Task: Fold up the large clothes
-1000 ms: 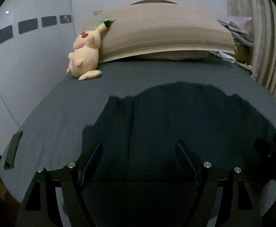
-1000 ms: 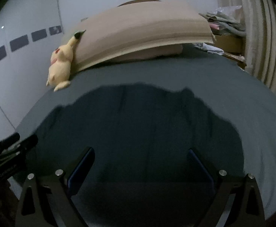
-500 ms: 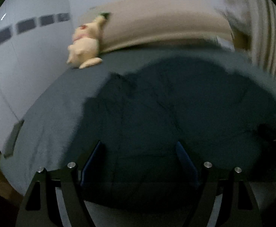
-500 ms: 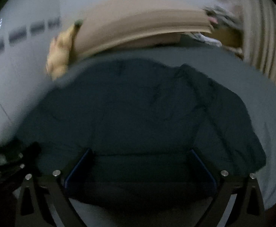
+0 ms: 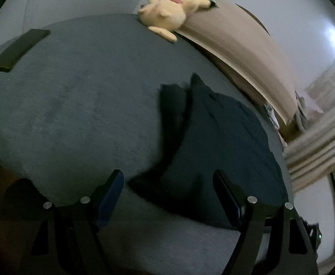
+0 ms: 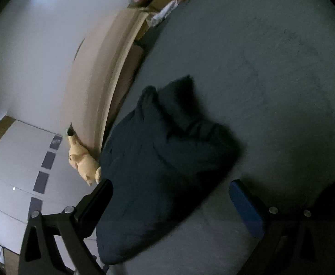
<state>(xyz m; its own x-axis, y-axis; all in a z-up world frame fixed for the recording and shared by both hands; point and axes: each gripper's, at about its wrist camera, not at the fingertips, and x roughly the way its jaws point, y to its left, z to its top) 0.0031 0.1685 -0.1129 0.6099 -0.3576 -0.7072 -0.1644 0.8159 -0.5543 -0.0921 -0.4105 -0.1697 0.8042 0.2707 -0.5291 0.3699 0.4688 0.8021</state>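
Here the dark navy garment (image 5: 224, 142) lies bunched on the grey bed (image 5: 75, 96), near its headboard (image 5: 247, 52) (plush toy (image 5: 167, 11) alongside). Both the left gripper (image 5: 168, 197) and the right gripper (image 6: 170, 204) gape wide, holding nothing.

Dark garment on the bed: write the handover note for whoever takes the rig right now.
Left tongs: open, holding nothing, above the near edge of the bed.
Right tongs: open, holding nothing, also at the near edge.
Dark garment: bunched in a rumpled heap on the grey bed cover, not flat, not gripped.
Nearby: yellow plush toy against the headboard; a flat dark object on the cover, well away from the garment.
Done: no neat fold shows.
Left: spread the garment flat, then fold it.
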